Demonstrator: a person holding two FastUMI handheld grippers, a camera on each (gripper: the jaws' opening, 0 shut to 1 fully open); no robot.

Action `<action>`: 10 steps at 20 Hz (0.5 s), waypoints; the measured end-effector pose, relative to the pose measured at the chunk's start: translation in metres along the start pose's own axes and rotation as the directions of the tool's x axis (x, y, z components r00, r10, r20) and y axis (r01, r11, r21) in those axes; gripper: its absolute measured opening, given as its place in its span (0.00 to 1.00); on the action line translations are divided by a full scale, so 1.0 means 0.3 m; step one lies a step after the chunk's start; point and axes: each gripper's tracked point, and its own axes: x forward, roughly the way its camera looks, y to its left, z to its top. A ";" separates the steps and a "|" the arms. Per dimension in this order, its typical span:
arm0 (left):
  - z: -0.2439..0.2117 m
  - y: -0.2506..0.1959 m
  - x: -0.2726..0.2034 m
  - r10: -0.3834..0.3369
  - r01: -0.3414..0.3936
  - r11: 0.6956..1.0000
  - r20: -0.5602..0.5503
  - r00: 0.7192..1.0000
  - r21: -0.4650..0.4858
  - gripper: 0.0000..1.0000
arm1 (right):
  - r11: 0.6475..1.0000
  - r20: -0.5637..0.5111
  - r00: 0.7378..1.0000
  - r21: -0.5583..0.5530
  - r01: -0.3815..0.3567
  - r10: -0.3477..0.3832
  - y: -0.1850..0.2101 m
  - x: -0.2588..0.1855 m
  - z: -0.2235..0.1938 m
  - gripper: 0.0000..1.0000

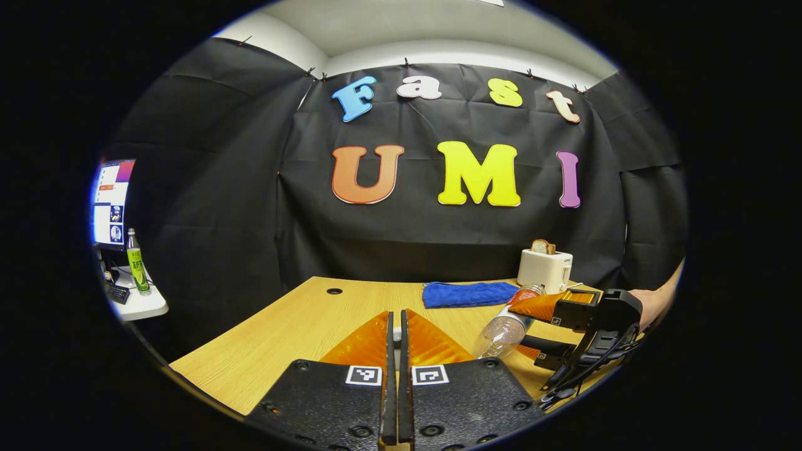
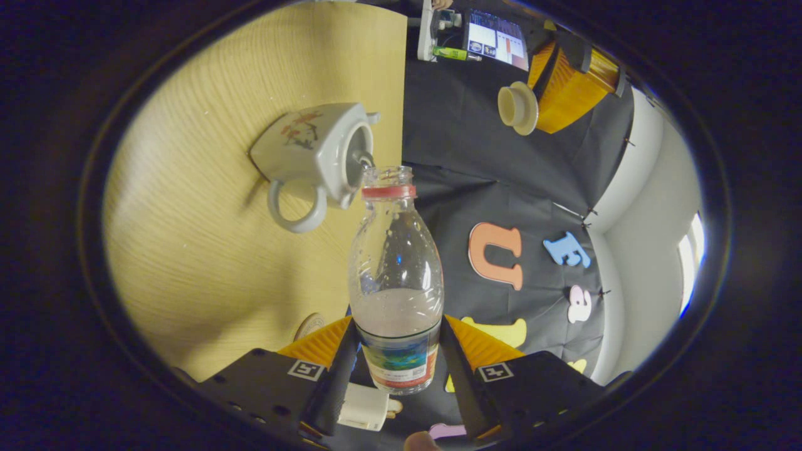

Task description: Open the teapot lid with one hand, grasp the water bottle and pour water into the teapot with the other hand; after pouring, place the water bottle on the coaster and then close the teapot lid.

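Observation:
In the right gripper view my right gripper (image 2: 399,326) is shut on the clear water bottle (image 2: 396,275), which is uncapped and partly full. The bottle is tipped, its mouth right by the open top of the cream teapot (image 2: 310,153) on the wooden table (image 2: 207,250). Farther off, my left gripper (image 2: 564,75) holds the cream teapot lid (image 2: 517,108) in the air. A round coaster (image 2: 310,326) peeks out beside my right fingers. In the left gripper view my left gripper (image 1: 396,316) has its fingers nearly together on a small pale piece, and the right gripper (image 1: 589,332) tilts the bottle (image 1: 504,329).
A white toaster (image 1: 544,268) with a bread slice and a blue cloth (image 1: 467,293) sit at the table's (image 1: 282,326) far edge. A side shelf at the left carries a monitor (image 1: 111,203) and a green bottle (image 1: 136,263). A hand (image 1: 651,305) holds the right gripper.

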 end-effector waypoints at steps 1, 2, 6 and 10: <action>-0.005 -0.005 0.001 -0.004 0.004 1.000 -0.003 1.000 -0.001 0.03 | 1.000 0.002 1.000 -0.007 0.003 -0.003 -0.001 -0.001 0.004 0.74; -0.007 -0.005 0.001 -0.002 0.002 1.000 -0.006 1.000 0.003 0.04 | 1.000 0.002 1.000 -0.015 0.007 -0.007 -0.003 -0.002 0.002 0.74; -0.001 0.000 -0.001 0.000 0.000 1.000 -0.002 1.000 0.000 0.04 | 0.998 0.004 1.000 -0.050 0.025 -0.025 -0.017 -0.005 0.004 0.74; 0.003 0.000 -0.004 -0.001 0.001 1.000 0.003 1.000 -0.003 0.03 | 0.996 0.008 0.999 -0.076 0.044 -0.044 -0.035 -0.001 0.006 0.74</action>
